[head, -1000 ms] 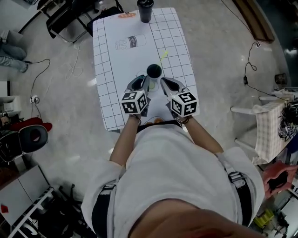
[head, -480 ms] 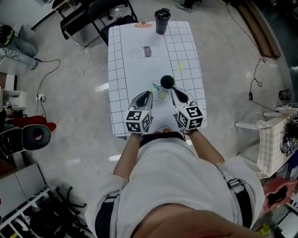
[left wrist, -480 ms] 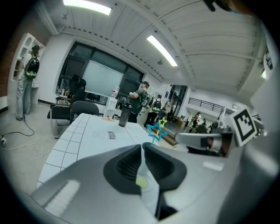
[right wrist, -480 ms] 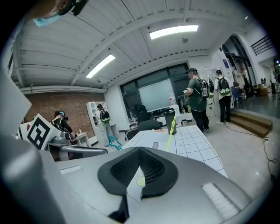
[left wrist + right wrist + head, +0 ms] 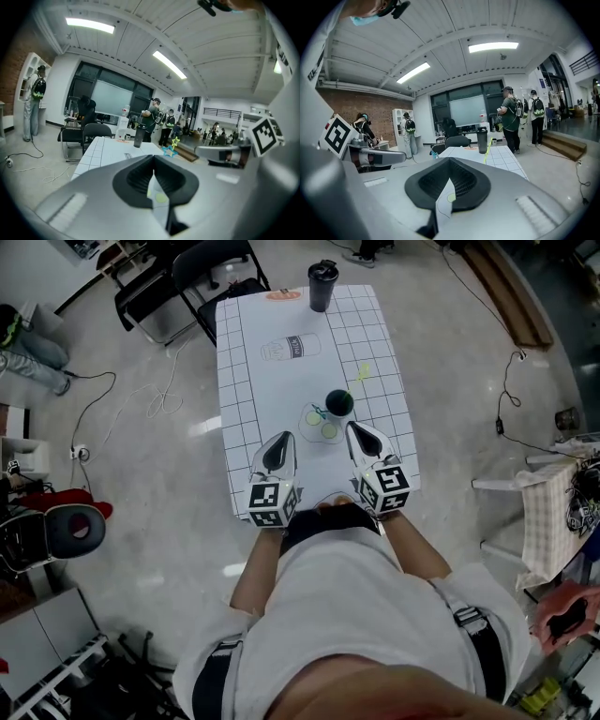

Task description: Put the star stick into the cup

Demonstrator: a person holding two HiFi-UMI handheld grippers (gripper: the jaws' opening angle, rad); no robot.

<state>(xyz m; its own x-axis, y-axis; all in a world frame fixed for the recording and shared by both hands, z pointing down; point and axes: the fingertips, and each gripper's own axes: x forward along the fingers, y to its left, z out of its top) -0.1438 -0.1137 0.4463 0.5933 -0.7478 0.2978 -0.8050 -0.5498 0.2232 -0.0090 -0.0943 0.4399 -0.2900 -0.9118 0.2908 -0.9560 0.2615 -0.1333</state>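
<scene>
A dark round cup [image 5: 337,402] stands on the white gridded table [image 5: 244,381]. A teal star stick [image 5: 317,412] lies just left of it, by two green circles. A yellow-green star stick [image 5: 362,373] lies farther back on the right. My left gripper [image 5: 279,440] and right gripper [image 5: 359,431] hover over the table's near end, on my side of the cup, one on each side. In each gripper's own view its jaws meet at the tip with nothing between them [image 5: 153,158] [image 5: 450,161]. Both stars [image 5: 171,148] show past the left jaws.
A black tumbler [image 5: 322,285] stands at the table's far end beside an orange mark [image 5: 283,294]. A milk-bottle drawing [image 5: 291,347] is printed mid-table. Black chairs [image 5: 178,296] stand past the far left corner; cables lie on the floor. People stand in the background.
Both grippers have drawn back from the cup toward the near table edge. The head view has shifted, so the table sits more to the right.
</scene>
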